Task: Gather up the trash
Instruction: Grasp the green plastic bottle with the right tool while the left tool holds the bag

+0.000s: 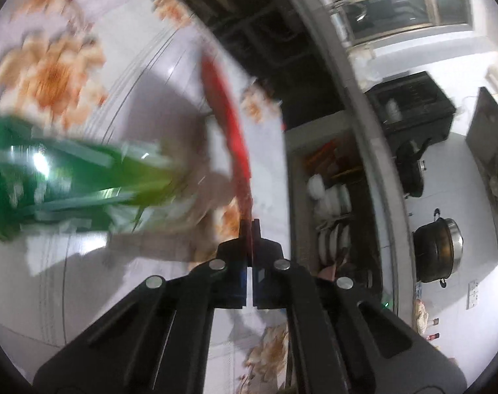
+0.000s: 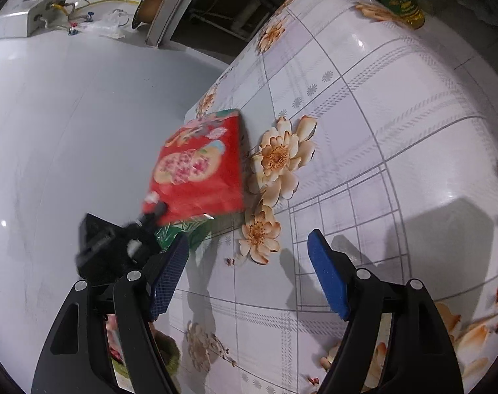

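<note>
A flat red packet (image 1: 229, 124) printed with flowers shows edge-on in the left wrist view, and my left gripper (image 1: 249, 226) is shut on its near edge. From the right wrist view the same red packet (image 2: 199, 167) is tilted up over the left edge of the flowered table (image 2: 396, 115), with the left gripper (image 2: 150, 216) clamped on its lower corner. A green wrapper (image 1: 68, 180) lies blurred to the left on the cloth; in the right view the green wrapper (image 2: 180, 233) peeks out under the red packet. My right gripper (image 2: 247, 239) hangs open over the cloth with nothing between its fingers.
An oil bottle (image 2: 400, 0) stands at the table's far corner. Grey floor (image 2: 68, 131) drops away left of the table, with a white box and wires (image 2: 42, 10) and a spool (image 2: 150, 3) beyond. A pot (image 1: 439, 246) and stacked bowls (image 1: 331, 203) are off to the right.
</note>
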`<move>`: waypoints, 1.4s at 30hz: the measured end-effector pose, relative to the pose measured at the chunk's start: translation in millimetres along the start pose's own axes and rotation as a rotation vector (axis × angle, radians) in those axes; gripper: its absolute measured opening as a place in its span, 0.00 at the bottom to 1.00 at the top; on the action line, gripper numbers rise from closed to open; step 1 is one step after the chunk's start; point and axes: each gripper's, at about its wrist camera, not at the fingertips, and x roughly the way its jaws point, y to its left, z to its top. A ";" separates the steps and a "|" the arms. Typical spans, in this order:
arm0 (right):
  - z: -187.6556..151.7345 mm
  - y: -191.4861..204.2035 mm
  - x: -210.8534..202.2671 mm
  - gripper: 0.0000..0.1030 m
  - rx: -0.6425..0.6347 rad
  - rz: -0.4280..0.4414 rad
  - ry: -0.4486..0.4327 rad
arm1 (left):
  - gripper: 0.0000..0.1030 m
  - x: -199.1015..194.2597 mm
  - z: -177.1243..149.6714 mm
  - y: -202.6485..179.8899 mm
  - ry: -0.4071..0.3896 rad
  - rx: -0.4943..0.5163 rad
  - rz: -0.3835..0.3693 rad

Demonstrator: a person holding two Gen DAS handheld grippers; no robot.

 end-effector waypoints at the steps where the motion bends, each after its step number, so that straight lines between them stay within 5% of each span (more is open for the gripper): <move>1: 0.6 4.2 0.1 0.71 -0.015 -0.004 0.000 | 0.00 -7.0 4.6 -6.0 -0.035 0.022 0.001; 5: 2.2 20.9 5.3 0.71 -0.070 -0.007 0.006 | 0.00 -40.8 23.2 -20.4 -0.196 0.116 0.074; 9: 1.3 33.2 14.8 0.71 -0.102 0.019 0.026 | 0.00 -57.0 33.4 -17.9 -0.344 0.250 0.323; 14: -3.8 42.8 26.2 0.71 -0.112 0.037 0.053 | 0.00 -46.8 25.2 -1.9 -0.339 0.346 0.548; 19: -13.4 47.8 24.0 0.71 -0.130 0.033 0.062 | 0.00 -47.0 0.6 -6.0 -0.294 0.439 0.623; 25: -26.7 39.1 9.0 0.71 -0.109 0.027 0.049 | 0.00 -63.1 -33.4 -14.9 -0.196 0.472 0.585; 34: -34.5 37.1 3.9 0.71 -0.092 0.008 0.041 | 0.00 -79.8 -106.7 -19.7 -0.035 0.387 0.378; 42: -16.8 70.4 50.4 0.74 -0.334 -0.332 0.057 | 0.00 -105.3 -144.7 -10.4 -0.007 0.366 0.318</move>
